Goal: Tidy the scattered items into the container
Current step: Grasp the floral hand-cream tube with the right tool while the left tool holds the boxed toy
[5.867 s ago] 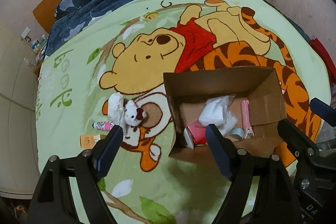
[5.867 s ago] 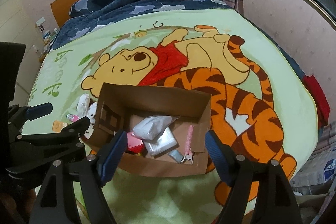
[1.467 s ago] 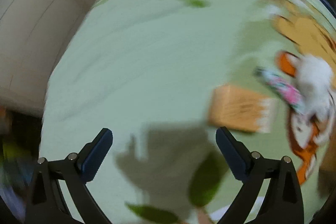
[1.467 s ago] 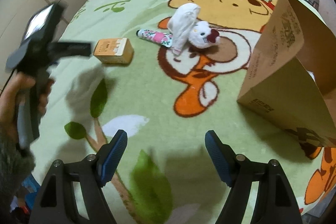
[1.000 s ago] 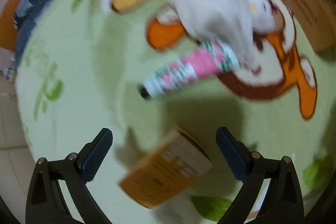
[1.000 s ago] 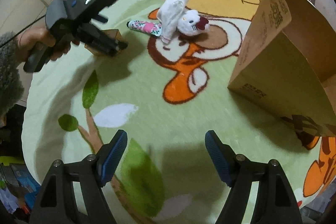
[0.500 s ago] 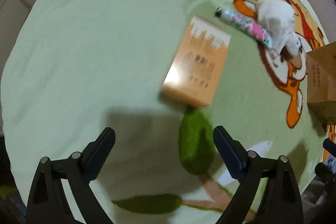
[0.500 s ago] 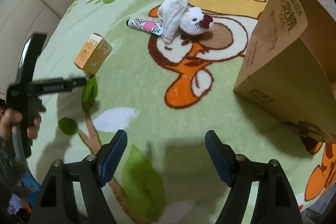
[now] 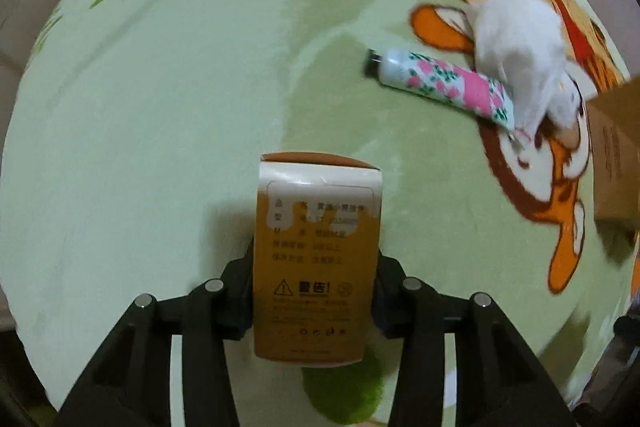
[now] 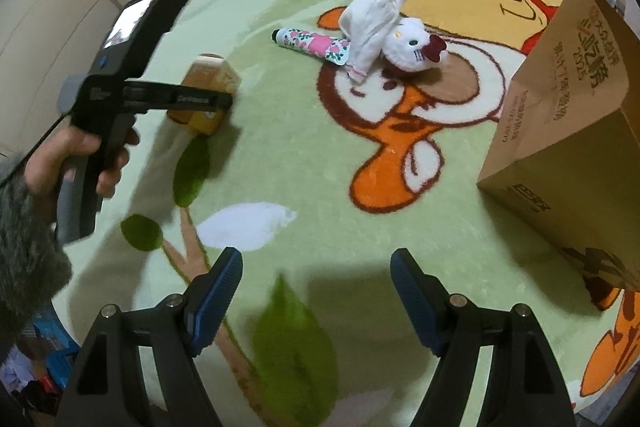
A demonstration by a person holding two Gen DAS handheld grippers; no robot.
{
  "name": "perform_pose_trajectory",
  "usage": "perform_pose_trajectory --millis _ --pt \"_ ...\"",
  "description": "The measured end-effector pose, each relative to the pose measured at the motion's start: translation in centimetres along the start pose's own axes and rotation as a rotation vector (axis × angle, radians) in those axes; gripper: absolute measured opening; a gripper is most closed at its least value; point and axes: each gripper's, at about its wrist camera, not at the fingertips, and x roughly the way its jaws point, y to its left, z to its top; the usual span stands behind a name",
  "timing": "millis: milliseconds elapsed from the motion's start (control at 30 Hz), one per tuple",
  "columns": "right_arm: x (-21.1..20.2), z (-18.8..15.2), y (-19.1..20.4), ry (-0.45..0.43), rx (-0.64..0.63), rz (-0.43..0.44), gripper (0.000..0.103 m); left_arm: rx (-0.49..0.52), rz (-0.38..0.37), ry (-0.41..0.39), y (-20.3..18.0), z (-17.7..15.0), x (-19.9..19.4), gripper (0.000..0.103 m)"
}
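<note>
**A:** Two tongs in play on my end. My left gripper (image 9: 316,291) points straight down at the blanket (image 9: 160,107), and its jaws are closing on the orange box (image 9: 316,267). That box sits square between the fingers, both pads (image 9: 244,291) hard against its sides.

**B:** And from the other camera?

**A:** Same story from the side: my left hand (image 10: 76,163) is wrapped round the handle, and the black fingers straddle the orange box on the green blanket, beside a printed leaf.

**B:** What about your right?

**A:** My right gripper (image 10: 316,291) hangs over the blanket with its blue-padded fingers wide apart and nothing between them, just leaf print below.

**B:** Where's the rest of the clutter?

**A:** Beyond the orange box lies a flowered tube (image 10: 312,45), black cap toward the open blanket, its far end tucked under a white cloth (image 10: 372,15). Touching that cloth is a white cat plush (image 10: 416,45) with a dark red bow.

**B:** And the container?

**A:** One cardboard box (image 10: 568,99) stands at the right edge, well apart from the orange box, with printed lettering on its side. I can't see inside it from either camera.
</note>
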Motion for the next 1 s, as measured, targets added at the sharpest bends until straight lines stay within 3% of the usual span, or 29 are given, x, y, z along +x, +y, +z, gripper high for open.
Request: perform_pose_trajectory --millis 133,333,600,733,800,900,933,1000 --pt "0.4 1.8 -0.3 -0.039 -0.002 -0.037 0.079 -0.144 0.059 -0.016 1.1 -2.2 -1.2 0.045" --pt "1.7 7.6 -0.9 -0.136 -0.062 -0.107 0.079 -0.338 0.123 -0.006 3.5 -5.2 -2.3 0.045" --pt "7.7 15.2 3.1 -0.165 -0.386 -0.085 0.079 -0.378 0.123 0.016 3.4 -5.3 -1.6 0.045" --pt "11.1 17.5 3.2 -0.102 -0.450 -0.112 0.079 -0.382 0.104 0.017 3.4 -4.9 -1.7 0.046" --pt "13.0 18.2 2.5 -0.027 -0.442 -0.118 0.079 -0.382 0.095 0.017 3.4 -4.7 -1.8 0.046" --pt "13.9 18.0 2.5 0.040 -0.435 -0.079 0.080 -0.381 0.087 0.020 3.2 -4.2 -1.9 0.046" --pt "13.8 17.9 2.5 0.059 -0.427 -0.048 0.080 -0.380 0.084 0.021 3.1 -4.0 -2.0 0.046" --pt "12.7 17.2 3.0 0.103 -0.368 0.123 0.080 -0.382 0.081 0.024 3.0 -3.6 -2.1 0.046"
